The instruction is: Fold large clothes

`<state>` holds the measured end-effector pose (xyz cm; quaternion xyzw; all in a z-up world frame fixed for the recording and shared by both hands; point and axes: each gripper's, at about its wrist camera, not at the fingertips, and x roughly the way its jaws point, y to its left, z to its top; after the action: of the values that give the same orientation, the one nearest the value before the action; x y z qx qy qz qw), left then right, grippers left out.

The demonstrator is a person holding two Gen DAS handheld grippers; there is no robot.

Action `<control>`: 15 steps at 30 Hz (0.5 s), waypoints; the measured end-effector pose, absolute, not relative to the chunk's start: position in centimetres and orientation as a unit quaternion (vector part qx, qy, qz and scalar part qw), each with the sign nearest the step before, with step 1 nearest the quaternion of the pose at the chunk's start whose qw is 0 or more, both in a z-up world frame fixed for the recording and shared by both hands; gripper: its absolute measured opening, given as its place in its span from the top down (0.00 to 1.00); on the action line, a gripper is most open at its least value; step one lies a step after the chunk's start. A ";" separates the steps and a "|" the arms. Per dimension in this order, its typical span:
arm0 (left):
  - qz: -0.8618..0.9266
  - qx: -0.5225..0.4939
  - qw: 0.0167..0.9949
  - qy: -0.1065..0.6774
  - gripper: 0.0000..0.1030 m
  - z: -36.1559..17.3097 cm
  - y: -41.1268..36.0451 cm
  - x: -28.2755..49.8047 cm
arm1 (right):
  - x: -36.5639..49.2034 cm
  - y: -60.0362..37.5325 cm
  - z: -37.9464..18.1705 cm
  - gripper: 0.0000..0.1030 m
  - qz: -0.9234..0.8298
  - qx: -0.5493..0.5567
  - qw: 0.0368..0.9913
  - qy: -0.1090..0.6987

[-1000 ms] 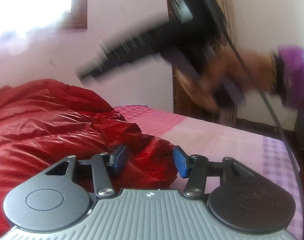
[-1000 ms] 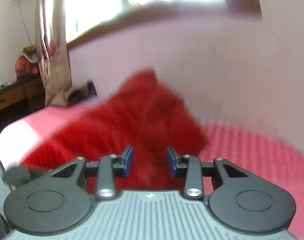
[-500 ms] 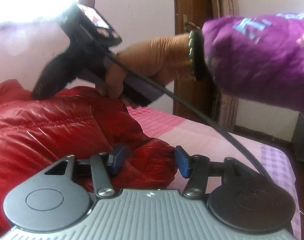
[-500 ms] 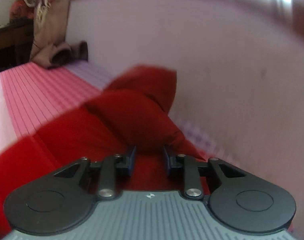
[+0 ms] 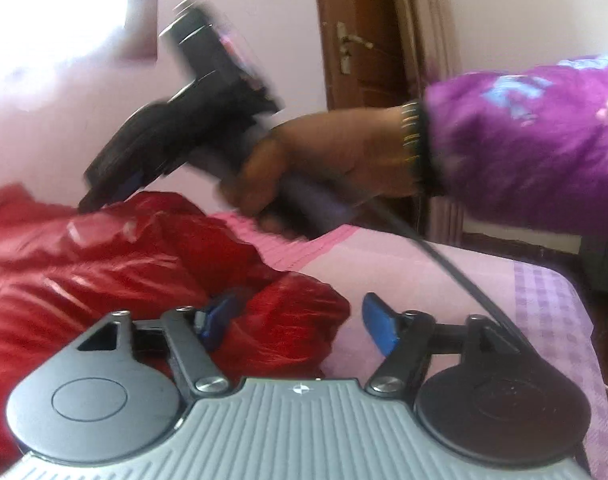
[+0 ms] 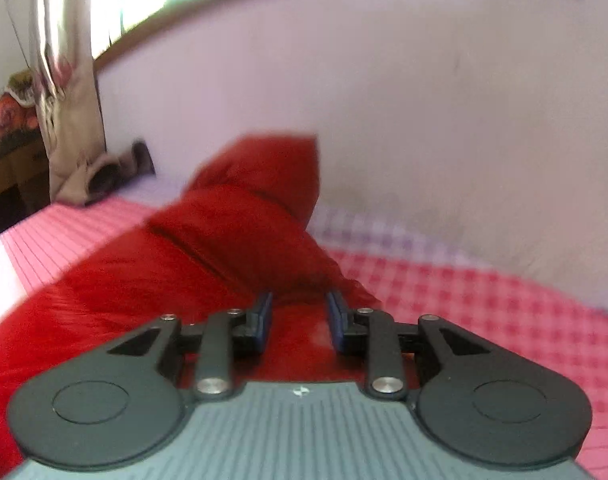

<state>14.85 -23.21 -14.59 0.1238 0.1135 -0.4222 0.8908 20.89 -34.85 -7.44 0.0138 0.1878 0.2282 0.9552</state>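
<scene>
A shiny red puffer jacket (image 5: 104, 272) lies crumpled on a pink checked bed (image 5: 443, 280). My left gripper (image 5: 300, 320) is open, its blue pads straddling a bulge at the jacket's near edge. In the left wrist view my right gripper (image 5: 104, 196) is held by a hand in a purple sleeve, its tips at the jacket's top fold. In the right wrist view the right gripper (image 6: 300, 316) is open with a narrow gap, low over the red jacket (image 6: 240, 236), whose hood or sleeve rises ahead.
A pale pink wall (image 6: 423, 120) runs behind the bed. A brown wooden door (image 5: 363, 40) stands at the far right. A beige garment (image 6: 84, 176) and a curtain hang at the bed's far left. A black cable (image 5: 443, 260) trails from the right gripper.
The right gripper has swung down from mid-air to the jacket's top, then lifted and tilted slightly. The left gripper has stayed in place, open at the jacket's edge.
</scene>
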 end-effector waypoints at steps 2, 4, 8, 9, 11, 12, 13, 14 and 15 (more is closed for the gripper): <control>-0.424 0.107 0.892 0.112 0.28 -14.2 -22.6 14.7 | 17.4 -35.9 -6.5 0.72 0.231 0.009 0.959 0.164; -0.429 0.095 0.891 0.113 0.28 -13.6 -21.9 14.5 | 14.1 -36.9 -6.4 0.72 0.236 0.009 0.958 0.160; -0.435 0.100 0.889 0.101 0.23 -12.5 -19.6 12.6 | 8.4 -37.8 -7.7 0.72 0.236 0.009 0.958 0.161; -0.437 0.097 0.889 0.098 0.22 -12.3 -18.8 12.1 | 7.0 -37.9 -8.2 0.72 0.231 0.017 0.959 0.161; -0.434 0.092 0.891 0.095 0.17 -11.6 -17.3 11.0 | 5.3 -37.8 -9.3 0.72 0.225 0.031 0.960 0.165; -0.428 0.090 0.894 0.094 0.15 -11.4 -16.6 10.6 | 4.7 -37.5 -9.9 0.72 0.217 0.031 0.961 0.167; -0.420 0.086 0.899 0.091 0.15 -11.0 -15.7 10.2 | 4.1 -37.1 -10.6 0.72 0.203 0.031 0.964 0.170; -0.414 0.082 0.902 0.090 0.14 -10.9 -15.1 9.8 | 3.9 -36.9 -11.4 0.72 0.192 0.038 0.965 0.176; -0.408 0.079 0.905 0.089 0.13 -10.6 -14.5 9.6 | 3.8 -36.8 -12.2 0.72 0.178 0.050 0.965 0.186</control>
<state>9.61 -14.49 -10.59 0.0791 0.0895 -0.4083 0.9050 3.80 -36.78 -12.20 0.0504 0.1862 0.1782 0.9649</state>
